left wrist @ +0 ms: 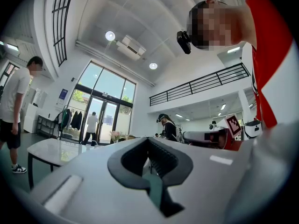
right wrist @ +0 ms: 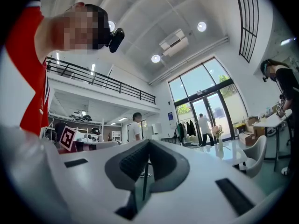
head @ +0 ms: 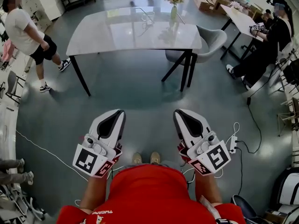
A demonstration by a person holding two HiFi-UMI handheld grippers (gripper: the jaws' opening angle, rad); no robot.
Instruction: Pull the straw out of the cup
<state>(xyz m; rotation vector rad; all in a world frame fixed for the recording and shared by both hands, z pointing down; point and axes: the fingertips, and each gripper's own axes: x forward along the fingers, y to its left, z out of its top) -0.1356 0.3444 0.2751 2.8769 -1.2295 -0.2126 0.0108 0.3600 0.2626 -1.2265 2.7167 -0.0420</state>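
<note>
I cannot make out a cup or a straw for certain in any view. A small clear object (head: 148,17) stands on the far side of the pale table (head: 117,36), too small to identify. My left gripper (head: 120,112) and right gripper (head: 177,112) are held side by side over the floor, well short of the table, pointing toward it. In the left gripper view the left gripper (left wrist: 148,141) has its jaws together with nothing between them. In the right gripper view the right gripper (right wrist: 148,143) looks the same, shut and empty.
A vase of pink flowers (head: 174,3) stands on the table's far edge. A grey chair (head: 210,41) sits at its right end. One person (head: 28,36) walks at the left and another (head: 271,41) sits at a second table (head: 240,17). Cables (head: 252,125) lie on the floor.
</note>
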